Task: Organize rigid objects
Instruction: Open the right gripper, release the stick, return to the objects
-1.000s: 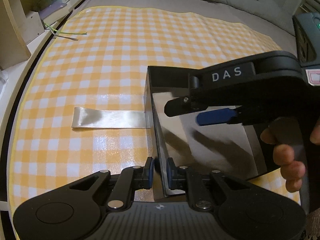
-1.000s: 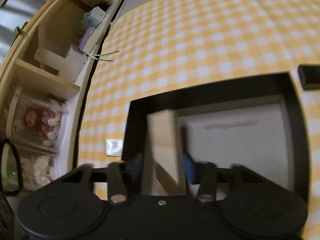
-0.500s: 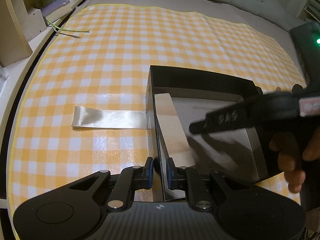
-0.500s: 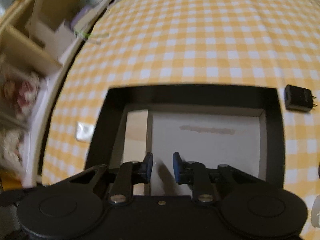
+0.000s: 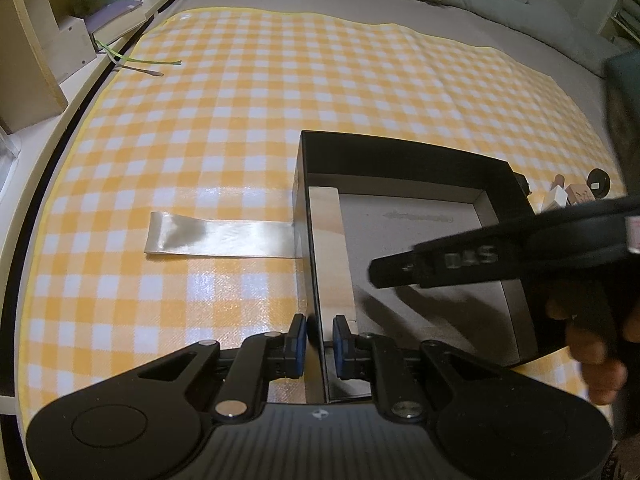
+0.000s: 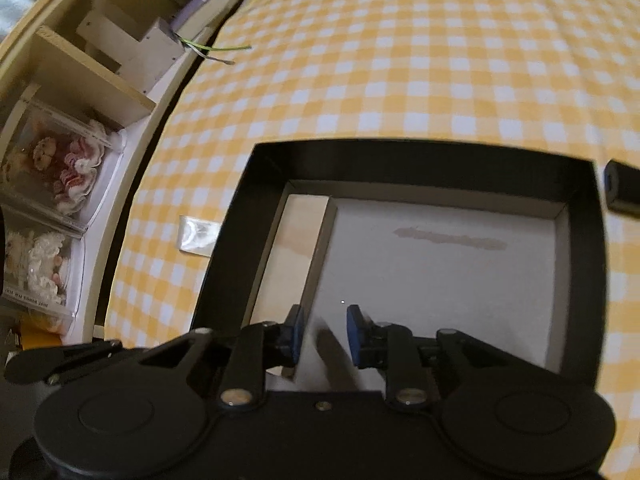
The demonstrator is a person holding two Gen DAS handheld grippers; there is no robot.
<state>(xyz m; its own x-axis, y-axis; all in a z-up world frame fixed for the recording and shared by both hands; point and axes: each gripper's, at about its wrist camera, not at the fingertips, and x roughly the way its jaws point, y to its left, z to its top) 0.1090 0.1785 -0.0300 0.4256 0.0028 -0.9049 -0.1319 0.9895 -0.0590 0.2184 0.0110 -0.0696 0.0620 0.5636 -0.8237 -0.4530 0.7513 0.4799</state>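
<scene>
A black open box (image 5: 404,156) with a pale floor lies on the yellow checked cloth. A flat wooden block (image 5: 330,256) lies inside along its left wall; it also shows in the right wrist view (image 6: 292,248). My left gripper (image 5: 319,340) is shut on the box's near left wall. My right gripper (image 6: 325,334) is open and empty above the box (image 6: 420,160) floor, just right of the block. It shows as a black arm (image 5: 500,252) in the left wrist view.
A clear tape strip (image 5: 220,236) lies on the cloth left of the box. A small black charger (image 6: 622,192) sits off the box's right corner. Small wooden pieces (image 5: 576,194) and a black disc (image 5: 598,182) lie right of the box. Shelves (image 6: 80,80) run along the left.
My right gripper let go of the wooden block, which now lies flat along the box's left wall, and has drawn back with jaws open. The left gripper has kept its hold.
</scene>
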